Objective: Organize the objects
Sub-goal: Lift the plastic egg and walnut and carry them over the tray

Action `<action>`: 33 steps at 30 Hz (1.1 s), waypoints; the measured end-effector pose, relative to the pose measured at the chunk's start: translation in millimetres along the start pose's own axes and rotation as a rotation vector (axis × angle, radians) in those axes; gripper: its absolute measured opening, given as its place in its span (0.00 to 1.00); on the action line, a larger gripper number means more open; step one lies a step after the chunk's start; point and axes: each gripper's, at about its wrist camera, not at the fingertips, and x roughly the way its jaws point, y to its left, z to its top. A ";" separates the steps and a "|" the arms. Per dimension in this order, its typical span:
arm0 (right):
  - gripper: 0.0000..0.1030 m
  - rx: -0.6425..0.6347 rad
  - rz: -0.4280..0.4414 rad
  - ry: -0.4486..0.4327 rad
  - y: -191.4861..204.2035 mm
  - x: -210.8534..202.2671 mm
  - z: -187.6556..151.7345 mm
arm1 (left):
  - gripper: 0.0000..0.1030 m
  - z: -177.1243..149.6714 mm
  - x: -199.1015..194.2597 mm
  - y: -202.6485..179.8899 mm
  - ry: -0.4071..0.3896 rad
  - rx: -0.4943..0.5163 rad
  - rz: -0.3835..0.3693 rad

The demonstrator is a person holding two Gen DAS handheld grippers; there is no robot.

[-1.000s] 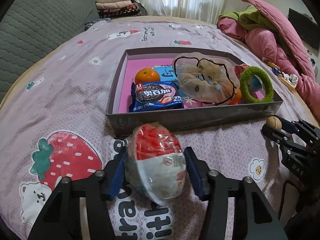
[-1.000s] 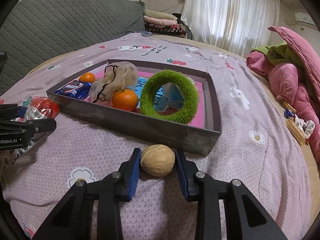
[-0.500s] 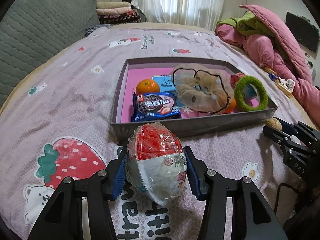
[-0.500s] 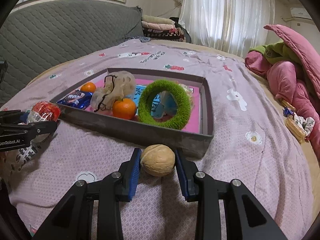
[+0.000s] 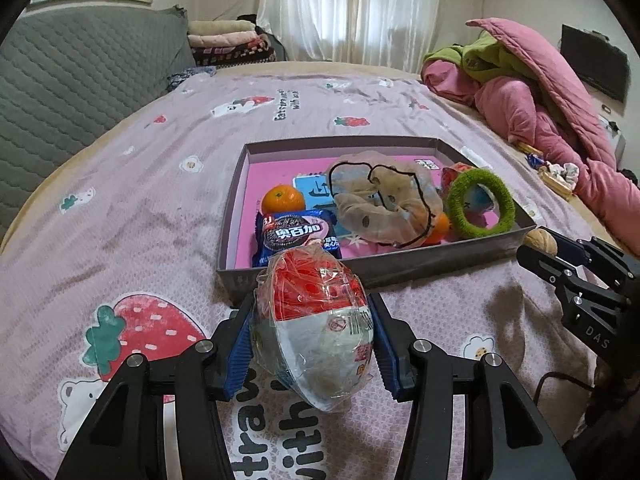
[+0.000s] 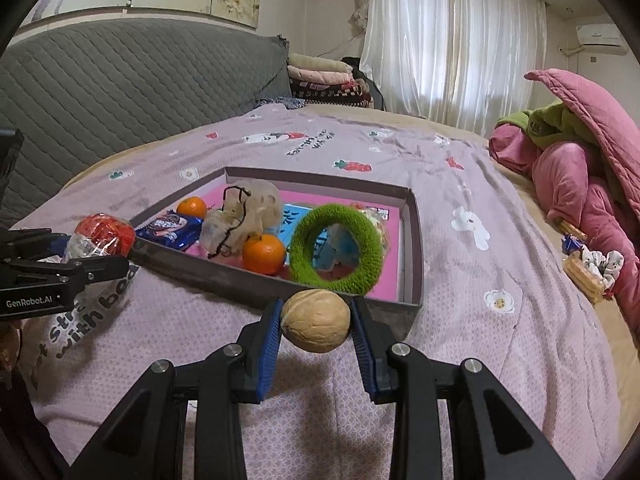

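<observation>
Left wrist view: the left tongs [image 5: 314, 344] are clamped on a plastic-wrapped red-and-white egg [image 5: 316, 320], held above the bedspread [image 5: 152, 200] just short of the tray [image 5: 400, 270] at 12 o'clock. Right wrist view: the right tongs [image 6: 316, 326] are clamped on a walnut [image 6: 316, 321] by the tray's near wall, a green ring [image 6: 336, 250] and an orange [image 6: 264, 254] inside it.

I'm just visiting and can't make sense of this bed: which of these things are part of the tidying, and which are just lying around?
Part of the job:
- wrapped egg-shaped toy, held in the left hand-held gripper
- walnut, held in the right hand-held gripper
- grey tray with oranges, cookie packet, green ring

Just lying about:
- pink quilt
- folded blankets
- small snacks by the quilt
</observation>
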 end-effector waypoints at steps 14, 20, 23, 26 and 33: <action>0.34 0.009 -0.003 -0.067 0.8 -15.3 12.3 | 0.52 16.2 -15.7 -0.9 -0.069 -0.007 0.002; 0.34 0.004 -0.010 -0.103 -0.3 -20.8 25.4 | 0.52 29.6 -20.1 -4.2 -0.102 -0.003 -0.006; 0.34 0.003 -0.012 -0.120 -1.9 -22.7 33.7 | 0.52 40.7 -21.5 -7.8 -0.124 0.008 -0.008; 0.33 0.002 -0.014 -0.142 -3.2 -25.0 46.0 | 0.52 50.5 -20.7 -11.1 -0.137 0.015 -0.012; 0.33 -0.018 -0.022 -0.191 -3.0 -24.0 75.9 | 0.52 75.0 -7.9 -21.6 -0.153 0.031 -0.021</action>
